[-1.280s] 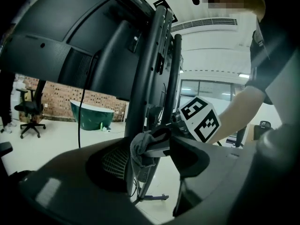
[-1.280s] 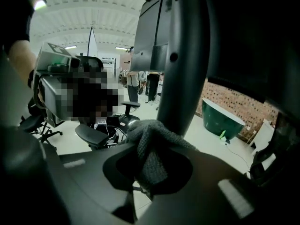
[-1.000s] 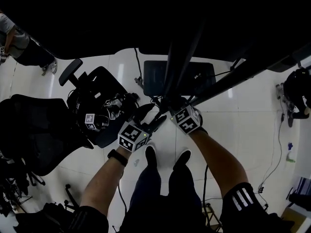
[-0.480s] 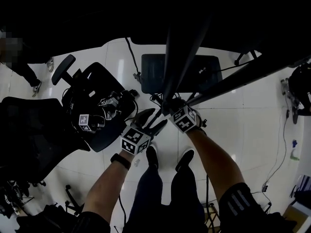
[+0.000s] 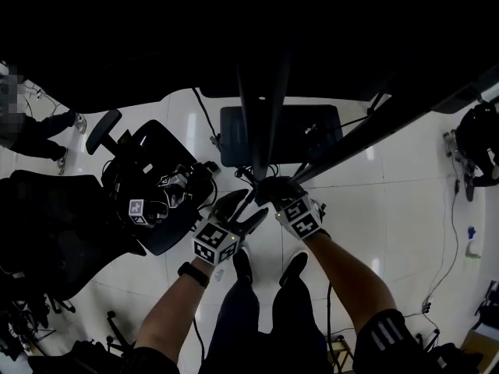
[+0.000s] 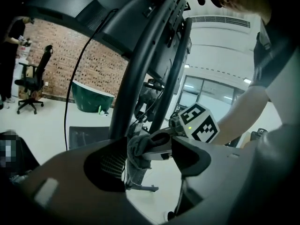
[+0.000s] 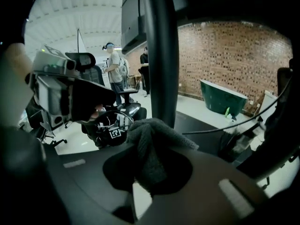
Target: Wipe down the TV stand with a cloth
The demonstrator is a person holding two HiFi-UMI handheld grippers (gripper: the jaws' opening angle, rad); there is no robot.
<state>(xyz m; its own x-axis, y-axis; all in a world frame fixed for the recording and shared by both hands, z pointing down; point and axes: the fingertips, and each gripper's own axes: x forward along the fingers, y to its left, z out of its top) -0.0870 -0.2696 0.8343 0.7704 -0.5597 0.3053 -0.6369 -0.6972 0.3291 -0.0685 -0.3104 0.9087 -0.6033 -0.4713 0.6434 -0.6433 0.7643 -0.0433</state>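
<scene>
The cloth (image 7: 149,156), judged soft, light and limp, is clamped in the right gripper (image 7: 147,175) just beside the stand pole (image 7: 161,55). The left gripper (image 6: 149,165) is spread wide, its jaws having just been opening, and the cloth is seen in their gap, unpressed. A bunched fold is best gripped, leaving a loose pad for wiping.

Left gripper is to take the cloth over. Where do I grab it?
I'd take the cloth by its loose tail hanging under the right gripper, coming in low from the side opposite it; the bunched top is clamped. The left gripper, jaws just opened wider, holds nothing yet.
</scene>
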